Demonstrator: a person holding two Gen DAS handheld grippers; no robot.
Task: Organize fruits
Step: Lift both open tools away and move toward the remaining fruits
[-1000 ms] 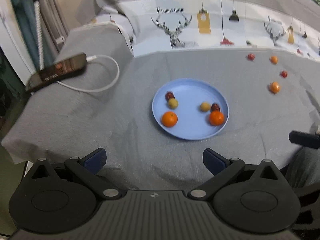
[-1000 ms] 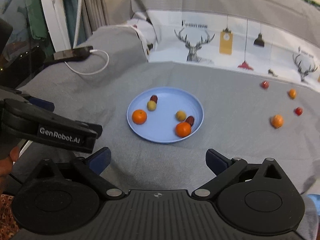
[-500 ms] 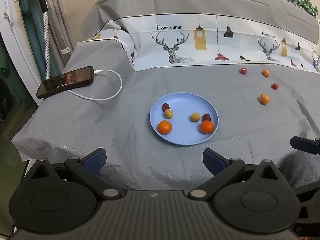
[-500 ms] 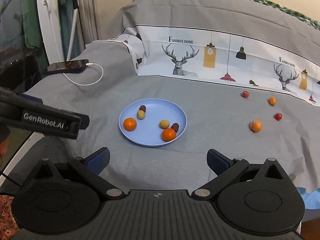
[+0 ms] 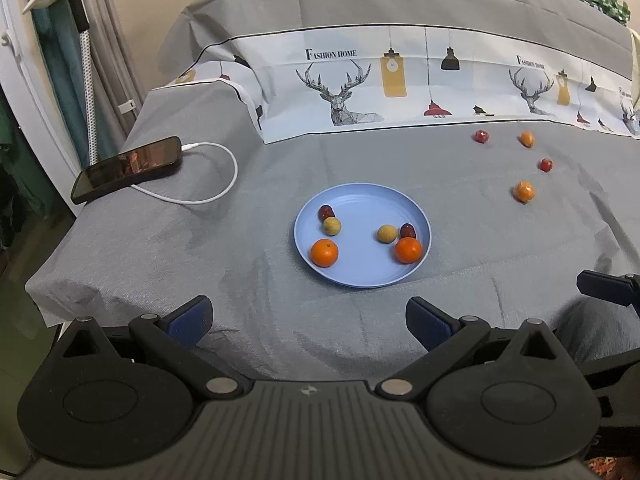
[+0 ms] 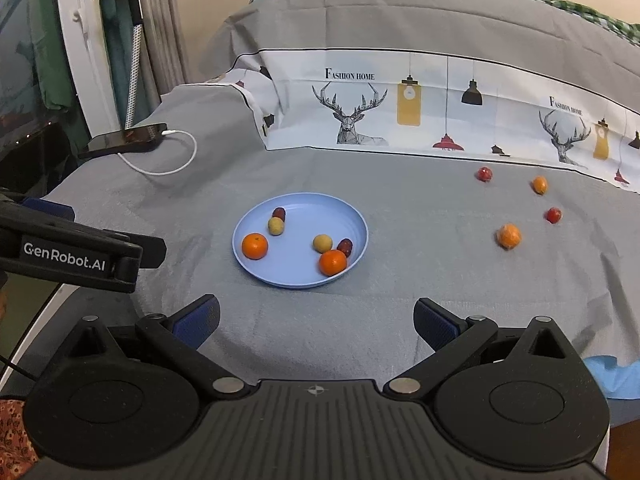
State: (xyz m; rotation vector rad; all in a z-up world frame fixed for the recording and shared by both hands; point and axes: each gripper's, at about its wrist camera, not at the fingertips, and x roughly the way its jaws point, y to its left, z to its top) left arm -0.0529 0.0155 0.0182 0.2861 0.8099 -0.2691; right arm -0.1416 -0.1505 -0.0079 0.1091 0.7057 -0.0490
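Fruits lie in two groups on the grey cloth: six sit on the blue plate, namely two oranges at its near side, two yellowish balls and two dark red ones, while four more, two orange and two red, lie scattered well apart to the right, near the deer-print fabric. Compared with a second ago, both cameras have pulled back and tilted up, so the plate looks smaller and more of the bed shows; no fruit has changed place. The left gripper and the right gripper hover short of the plate, fingers spread wide and holding nothing. A phone on its white cable rests at far left.
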